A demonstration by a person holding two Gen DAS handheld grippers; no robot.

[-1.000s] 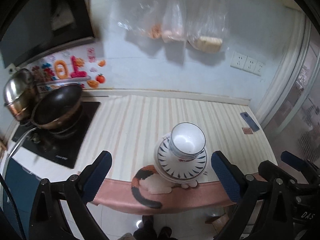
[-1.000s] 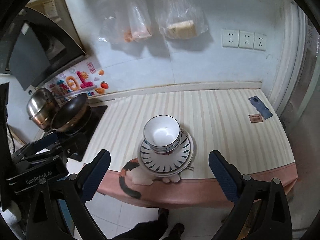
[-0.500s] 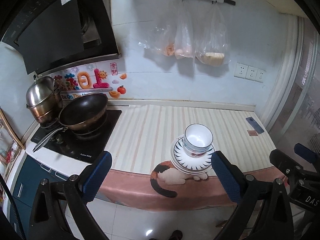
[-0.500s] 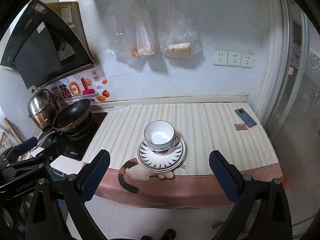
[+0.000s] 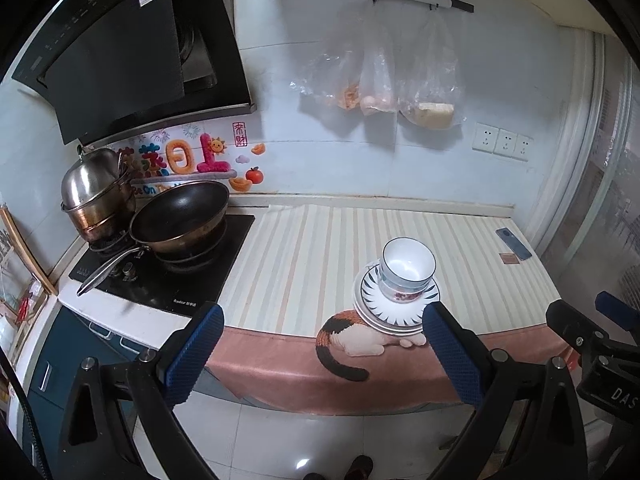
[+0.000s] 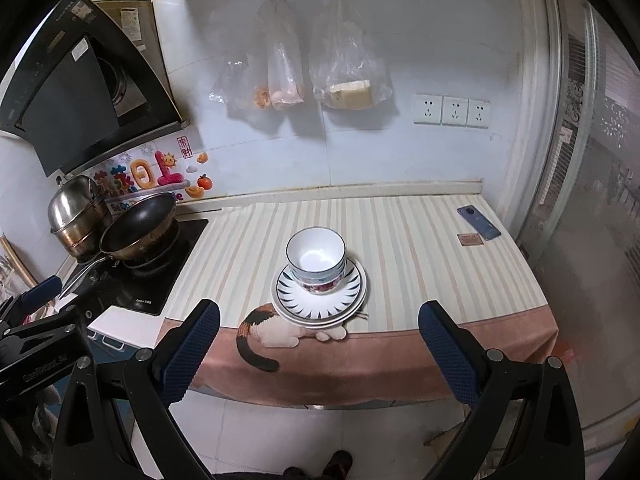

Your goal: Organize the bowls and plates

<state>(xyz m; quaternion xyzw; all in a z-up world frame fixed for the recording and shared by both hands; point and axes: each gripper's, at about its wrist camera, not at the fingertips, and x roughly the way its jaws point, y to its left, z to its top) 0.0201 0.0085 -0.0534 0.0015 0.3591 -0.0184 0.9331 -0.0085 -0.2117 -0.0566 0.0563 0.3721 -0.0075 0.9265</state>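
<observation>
A stack of white bowls (image 5: 407,270) (image 6: 316,260) sits on a stack of blue-patterned plates (image 5: 394,312) (image 6: 320,300) near the front edge of the striped counter (image 5: 312,256) (image 6: 404,248). My left gripper (image 5: 324,354) is open and empty, held back off the counter's front edge, over the floor. My right gripper (image 6: 320,354) is also open and empty, held back in front of the stack. Each gripper's body shows at the edge of the other's view.
A black wok (image 5: 180,216) and a steel pot (image 5: 94,196) stand on the cooktop (image 5: 168,276) at the left. A phone (image 6: 479,222) and a small card (image 6: 470,239) lie at the counter's far right. Plastic bags (image 6: 316,76) hang on the wall.
Both grippers have pulled back and up from the counter. The stack of bowls and plates now looks smaller and farther away. It has not moved.
</observation>
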